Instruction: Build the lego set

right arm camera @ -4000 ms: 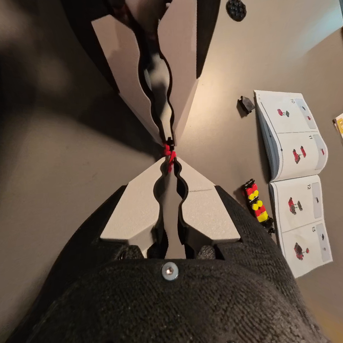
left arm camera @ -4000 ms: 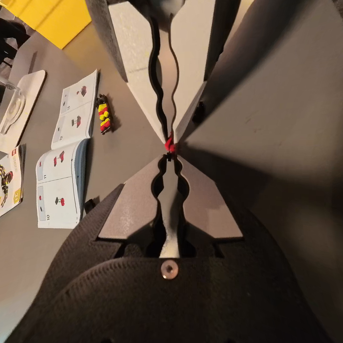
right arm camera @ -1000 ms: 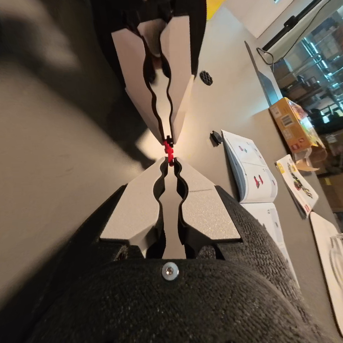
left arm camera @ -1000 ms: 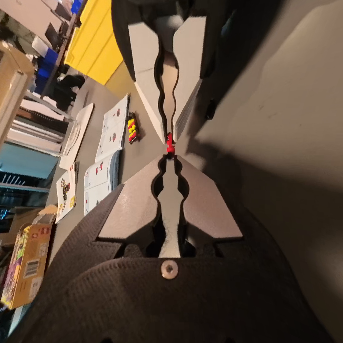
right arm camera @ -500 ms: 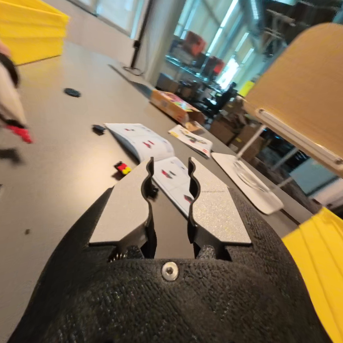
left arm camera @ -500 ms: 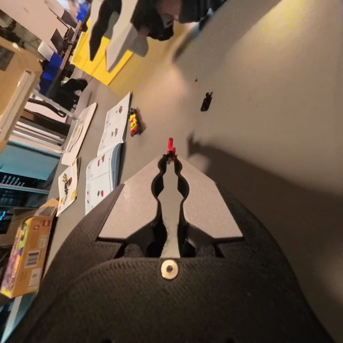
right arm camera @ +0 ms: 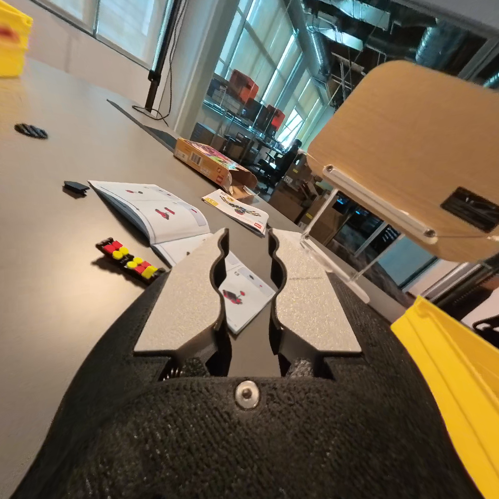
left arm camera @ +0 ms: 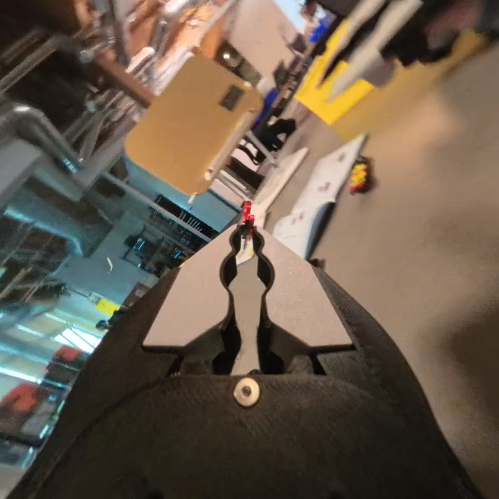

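My left gripper [left arm camera: 247,226] is shut on a small red and black lego piece [left arm camera: 247,212] that sticks out past its tips, held in the air above the grey table [left arm camera: 405,243]. My right gripper [right arm camera: 247,234] is open and empty, low over the table [right arm camera: 54,310]. A black strip with red and yellow studs [right arm camera: 129,260] lies just left of the right gripper's left finger; it also shows blurred in the left wrist view [left arm camera: 359,178]. The open instruction booklet [right arm camera: 159,213] lies under and beyond the right gripper, and shows in the left wrist view [left arm camera: 324,194].
A small black piece [right arm camera: 75,185] and a round black part [right arm camera: 31,131] lie on the table's left side. A lego box [right arm camera: 210,162] and a leaflet [right arm camera: 237,210] lie beyond the booklet. A yellow bin [right arm camera: 453,378] is close on the right. A wooden panel on a clear stand [right arm camera: 405,167] rises at right. The gap from one gripper's tips to the other's is roughly 25 centimetres.
The two grippers have come apart. My right gripper let go of the red piece, opened and swung towards the booklet. My left gripper keeps the piece and has turned left and up.
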Available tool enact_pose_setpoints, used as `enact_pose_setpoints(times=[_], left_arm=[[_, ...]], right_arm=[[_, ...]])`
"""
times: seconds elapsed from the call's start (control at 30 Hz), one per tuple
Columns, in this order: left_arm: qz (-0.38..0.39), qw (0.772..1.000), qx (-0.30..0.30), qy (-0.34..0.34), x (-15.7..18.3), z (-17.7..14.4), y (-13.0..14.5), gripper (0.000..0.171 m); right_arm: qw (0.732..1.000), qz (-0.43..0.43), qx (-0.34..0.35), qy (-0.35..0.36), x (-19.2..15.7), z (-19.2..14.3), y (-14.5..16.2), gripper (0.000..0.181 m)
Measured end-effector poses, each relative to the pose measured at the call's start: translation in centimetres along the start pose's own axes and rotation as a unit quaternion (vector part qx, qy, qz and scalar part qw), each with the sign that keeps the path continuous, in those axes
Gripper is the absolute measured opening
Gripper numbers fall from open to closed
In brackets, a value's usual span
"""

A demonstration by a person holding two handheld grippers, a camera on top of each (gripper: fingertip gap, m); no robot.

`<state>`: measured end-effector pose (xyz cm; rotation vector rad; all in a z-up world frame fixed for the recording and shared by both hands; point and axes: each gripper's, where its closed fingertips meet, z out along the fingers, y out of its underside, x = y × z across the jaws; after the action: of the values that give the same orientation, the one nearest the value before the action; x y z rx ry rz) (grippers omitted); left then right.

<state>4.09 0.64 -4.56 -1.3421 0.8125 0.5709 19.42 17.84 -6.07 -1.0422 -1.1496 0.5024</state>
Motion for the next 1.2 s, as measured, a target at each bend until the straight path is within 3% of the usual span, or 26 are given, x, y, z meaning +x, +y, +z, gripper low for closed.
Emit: enact_pose_setpoints(times=[0.1, 0.2, 0.3, 0.4, 0.53, 0.77, 1.0, 1.2], left_arm=[[-0.02, 0.996, 0.007, -0.091, -4.3, -1.9, -1.1, 0.007], [-0.042, 0.991, 0.014, -0.125, -4.4, -2.6, -1.6, 0.007], [-0.007, 0.995, -0.018, -0.103, -1.8, -1.5, -0.7, 0.007], [0.089, 0.992, -0.052, -0.076, 0.7, -0.4, 0.4, 0.007], [0.22, 0.97, -0.084, -0.061, 2.6, 0.2, 1.7, 0.008], [0.335, 0.937, -0.091, -0.046, 4.3, 0.4, 2.0, 0.007], [0.388, 0.919, -0.064, -0.016, 6.7, 0.6, 1.2, 0.007], [0.368, 0.928, -0.044, 0.019, 8.2, 0.9, 0.9, 0.007]], right_arm=[[0.999, -0.035, -0.002, -0.016, 0.2, 1.3, 0.6, 0.026], [0.999, -0.042, 0.009, -0.022, 0.5, 1.9, 0.6, 0.025], [0.999, -0.03, 0.017, -0.023, 0.8, 1.9, 0.5, 0.024], [0.999, -0.024, 0.03, -0.02, 1.0, 1.7, 0.1, 0.019], [0.999, -0.03, 0.033, -0.021, 0.9, 1.6, -0.1, 0.019], [0.999, -0.039, 0.025, -0.004, 1.6, 1.6, 0.2, 0.018], [0.996, -0.079, 0.007, 0.037, 3.6, 0.9, 1.0, 0.016], [0.996, -0.057, -0.014, 0.066, 5.6, 0.6, 2.4, 0.015]])
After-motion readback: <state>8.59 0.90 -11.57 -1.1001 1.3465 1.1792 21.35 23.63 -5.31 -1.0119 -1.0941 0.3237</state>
